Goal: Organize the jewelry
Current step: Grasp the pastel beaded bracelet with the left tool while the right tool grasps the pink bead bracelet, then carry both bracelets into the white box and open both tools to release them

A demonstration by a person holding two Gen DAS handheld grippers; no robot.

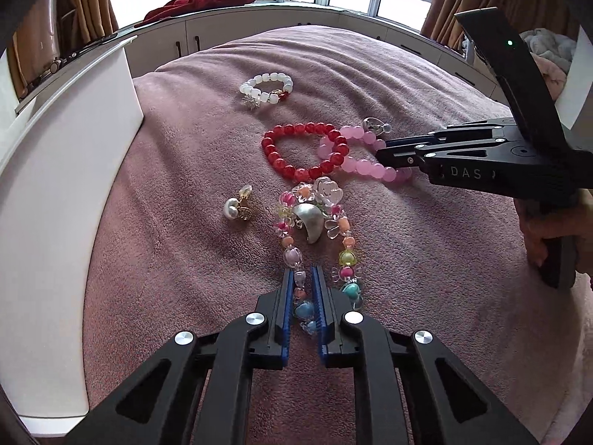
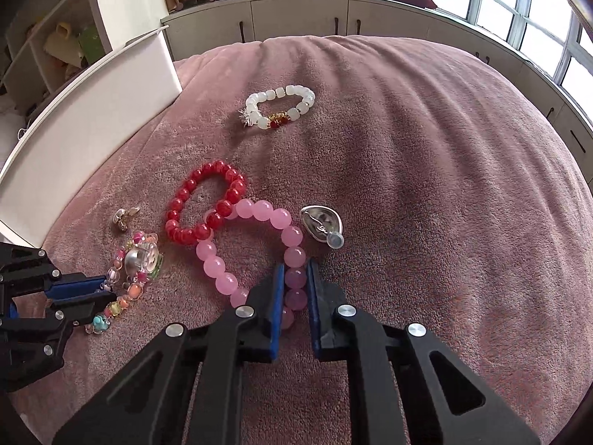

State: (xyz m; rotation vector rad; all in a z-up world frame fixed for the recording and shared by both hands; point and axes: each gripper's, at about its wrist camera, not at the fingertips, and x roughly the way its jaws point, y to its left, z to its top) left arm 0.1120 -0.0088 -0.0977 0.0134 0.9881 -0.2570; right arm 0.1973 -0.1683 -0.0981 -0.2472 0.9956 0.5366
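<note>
Several pieces of jewelry lie on a mauve blanket [image 1: 426,259]. My left gripper [image 1: 304,278] is shut on the near strand of a multicoloured bead bracelet [image 1: 346,244], which carries a silver crescent charm [image 1: 309,220]. My right gripper [image 2: 295,274] is shut on the near beads of a pink bead bracelet [image 2: 255,211]; in the left wrist view the same right gripper [image 1: 381,155] comes in from the right onto the pink bracelet [image 1: 361,165]. A red bead bracelet [image 1: 296,148] overlaps the pink one. A white bead bracelet [image 1: 265,87] lies farther back.
A pearl and gold earring [image 1: 237,205] lies left of the multicoloured bracelet. A silver earring [image 2: 321,222] rests right of the pink bracelet. An open white box [image 1: 66,185] stands at the left. White cabinets [image 2: 296,18] and windows run behind the bed.
</note>
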